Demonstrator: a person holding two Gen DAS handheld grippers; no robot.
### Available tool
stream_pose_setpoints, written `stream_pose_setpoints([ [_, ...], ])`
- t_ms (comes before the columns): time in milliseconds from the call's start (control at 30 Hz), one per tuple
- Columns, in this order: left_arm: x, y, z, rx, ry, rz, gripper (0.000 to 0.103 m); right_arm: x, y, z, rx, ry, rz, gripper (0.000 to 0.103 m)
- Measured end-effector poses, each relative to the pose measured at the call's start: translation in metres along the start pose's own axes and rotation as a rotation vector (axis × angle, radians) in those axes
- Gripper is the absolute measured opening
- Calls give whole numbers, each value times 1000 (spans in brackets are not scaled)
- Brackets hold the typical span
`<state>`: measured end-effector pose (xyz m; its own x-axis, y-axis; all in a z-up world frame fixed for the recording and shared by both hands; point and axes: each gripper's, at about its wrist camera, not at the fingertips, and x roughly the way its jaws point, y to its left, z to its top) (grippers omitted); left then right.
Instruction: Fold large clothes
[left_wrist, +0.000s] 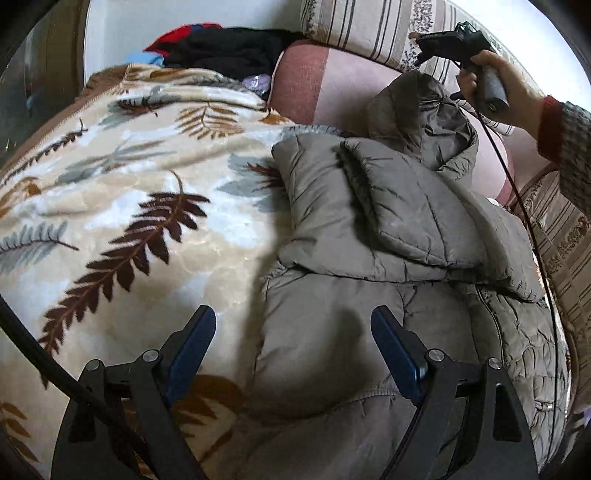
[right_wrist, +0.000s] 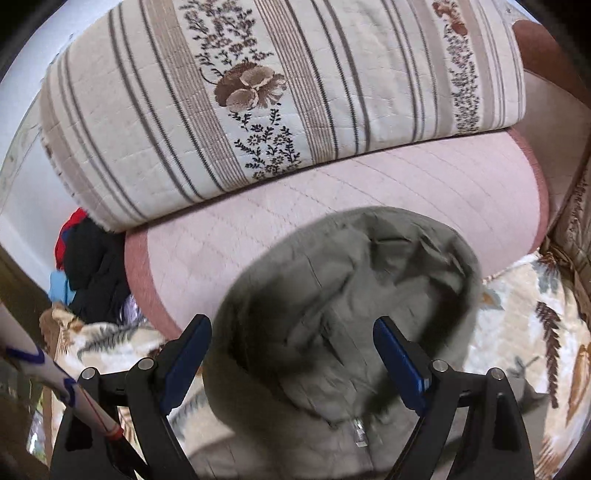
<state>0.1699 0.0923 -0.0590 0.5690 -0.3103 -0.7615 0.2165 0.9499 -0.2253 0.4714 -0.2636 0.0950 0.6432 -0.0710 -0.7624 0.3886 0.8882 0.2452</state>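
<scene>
A grey-olive puffer jacket lies on a fern-print blanket, sleeves folded across its body. My left gripper is open and empty, just above the jacket's lower part. The right gripper shows in the left wrist view, held in a hand above the jacket's hood. In the right wrist view the right gripper is open and empty, with the hood between and below its jaws, blurred. A zipper pull shows at the collar.
A pink quilted cushion and a striped floral cushion lie behind the hood. A pile of black, red and blue clothes sits at the far end of the blanket. A black cable hangs from the right gripper over the jacket's right side.
</scene>
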Motion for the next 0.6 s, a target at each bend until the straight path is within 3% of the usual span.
stream_pose_setpoints([
  [200,8,5,0,-29,39,-18,85,33,0,6,57,29,13,91],
  [233,9,5,0,-29,44,-17,85,38,0,4,54,41,6,80],
  [267,10,5,0,-29,47,-16,85,42,-1,2,50,60,16,58],
  [300,10,5,0,-28,46,-16,85,44,-1,0,46,76,24,43],
  [333,9,4,0,-27,43,-15,85,44,-1,-4,35,94,23,14],
  [600,-1,1,0,-3,5,-14,85,-22,3,-32,-74,34,0,8],
])
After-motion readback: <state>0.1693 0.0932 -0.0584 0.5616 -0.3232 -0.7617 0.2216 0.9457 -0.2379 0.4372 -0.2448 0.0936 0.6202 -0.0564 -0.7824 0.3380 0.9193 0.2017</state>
